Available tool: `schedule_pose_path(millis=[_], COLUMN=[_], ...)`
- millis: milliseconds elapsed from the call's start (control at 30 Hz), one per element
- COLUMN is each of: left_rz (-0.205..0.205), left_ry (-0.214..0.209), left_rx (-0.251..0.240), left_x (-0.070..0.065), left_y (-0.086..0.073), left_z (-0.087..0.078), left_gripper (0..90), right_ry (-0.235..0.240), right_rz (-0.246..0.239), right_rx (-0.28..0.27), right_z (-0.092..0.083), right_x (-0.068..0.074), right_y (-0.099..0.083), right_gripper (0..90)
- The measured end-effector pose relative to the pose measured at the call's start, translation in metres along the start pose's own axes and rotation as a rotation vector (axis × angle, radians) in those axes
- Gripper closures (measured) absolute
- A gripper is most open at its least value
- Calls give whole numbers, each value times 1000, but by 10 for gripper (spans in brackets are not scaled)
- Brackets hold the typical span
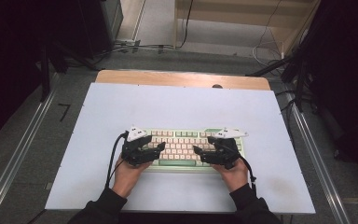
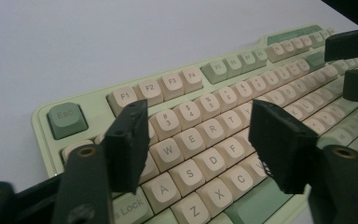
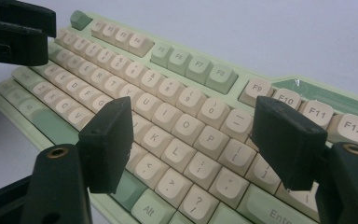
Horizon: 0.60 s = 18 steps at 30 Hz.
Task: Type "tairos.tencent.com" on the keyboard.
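Two grippers: left gripper [image 1: 161,147] and right gripper [image 1: 196,150], jaws apart, holding nothing, above the keyboard [image 1: 186,135].
Hidden: the keyboard's lower corners, under the hands.

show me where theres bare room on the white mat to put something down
Free: the broad strip of white mat behind the keyboard, plus the patches left and right of it. Crowded: the near edge, where the left hand-held gripper and right hand-held gripper hover over the keys.
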<state>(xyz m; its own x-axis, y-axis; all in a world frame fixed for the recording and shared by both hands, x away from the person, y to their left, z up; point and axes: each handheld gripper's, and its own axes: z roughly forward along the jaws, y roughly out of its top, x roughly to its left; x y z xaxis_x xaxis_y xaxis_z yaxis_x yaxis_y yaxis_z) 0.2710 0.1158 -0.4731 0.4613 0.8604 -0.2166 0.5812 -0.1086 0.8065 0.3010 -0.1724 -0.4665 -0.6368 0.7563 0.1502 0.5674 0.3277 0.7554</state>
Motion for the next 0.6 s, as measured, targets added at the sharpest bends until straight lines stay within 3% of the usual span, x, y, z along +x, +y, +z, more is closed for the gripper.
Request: schedule_pose_path(millis=[100, 167, 200, 333, 600], left_rz=[2, -6, -5, 14, 44], left_ry=[-40, -73, -86, -120, -139], left_rx=[-20, -13, -3, 37, 95], left_x=[1, 3, 3, -1, -9], left_y=[-1, -1, -1, -2, -6], left_z=[-2, -3, -2, 1, 9], left_gripper=[686, 856, 900, 900, 900], right_ry=[-3, -7, -6, -4, -3], right_rz=[-1, 1, 1, 1, -3], right_rx=[5, 5, 5, 5, 12], right_z=[0, 0, 1, 1, 2], right_x=[-1, -1, -1, -1, 0], right_y=[-1, -1, -1, -1, -2], right_gripper=[276, 277, 278, 279, 279])
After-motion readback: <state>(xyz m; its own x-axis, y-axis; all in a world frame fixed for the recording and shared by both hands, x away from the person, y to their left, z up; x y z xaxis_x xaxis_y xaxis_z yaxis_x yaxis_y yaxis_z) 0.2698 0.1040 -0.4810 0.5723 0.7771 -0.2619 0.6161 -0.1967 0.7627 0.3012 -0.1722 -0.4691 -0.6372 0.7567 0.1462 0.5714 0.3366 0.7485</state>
